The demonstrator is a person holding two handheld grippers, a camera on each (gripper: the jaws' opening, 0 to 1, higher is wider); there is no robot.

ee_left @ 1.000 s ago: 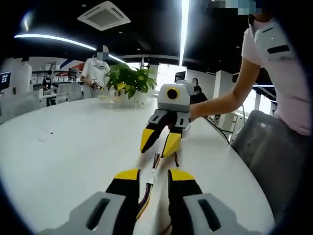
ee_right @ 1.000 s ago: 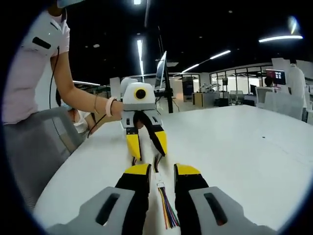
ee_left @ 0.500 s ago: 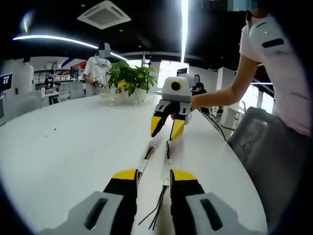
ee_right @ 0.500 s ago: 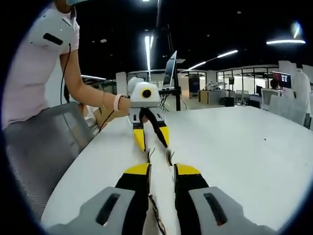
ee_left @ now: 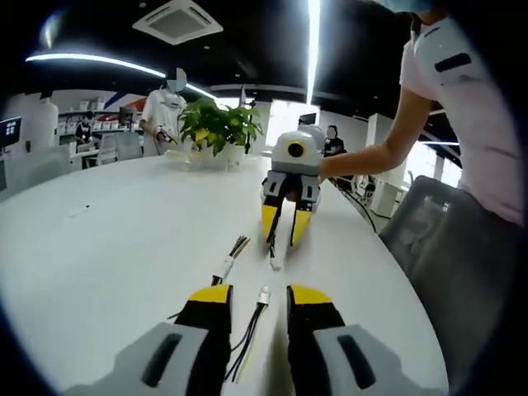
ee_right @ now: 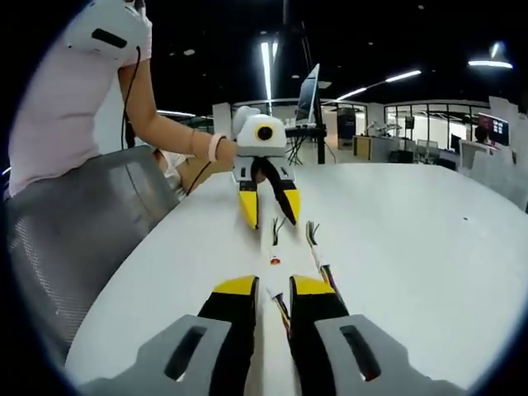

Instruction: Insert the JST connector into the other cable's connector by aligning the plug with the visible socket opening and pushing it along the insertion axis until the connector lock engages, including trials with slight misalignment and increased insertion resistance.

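Left gripper view: the left hand-held gripper (ee_left: 257,299) rises from the lower edge over the white bench (ee_left: 107,247), its yellow-tipped jaws a narrow gap apart. A cable with a white JST connector (ee_left: 263,295) runs between the jaw tips, its thin wires trailing back toward the camera; whether the jaws actually pinch it cannot be told. A second cable (ee_left: 228,262), with a white connector and multicoloured wires, lies on the bench just beyond the left jaw tip and apart from the first. Farther off, the right hand-held gripper (ee_left: 282,239) points down at the bench with jaws slightly parted (a thin wire hangs between them), held by the person's hand (ee_left: 330,167). A potted plant (ee_left: 216,136) stands at the far side of the bench.

Right gripper view: the right hand-held gripper (ee_right: 272,290) shows nearly closed jaws with coloured wires (ee_right: 279,304) lying between them; the left one (ee_right: 270,216) faces it across the bench.
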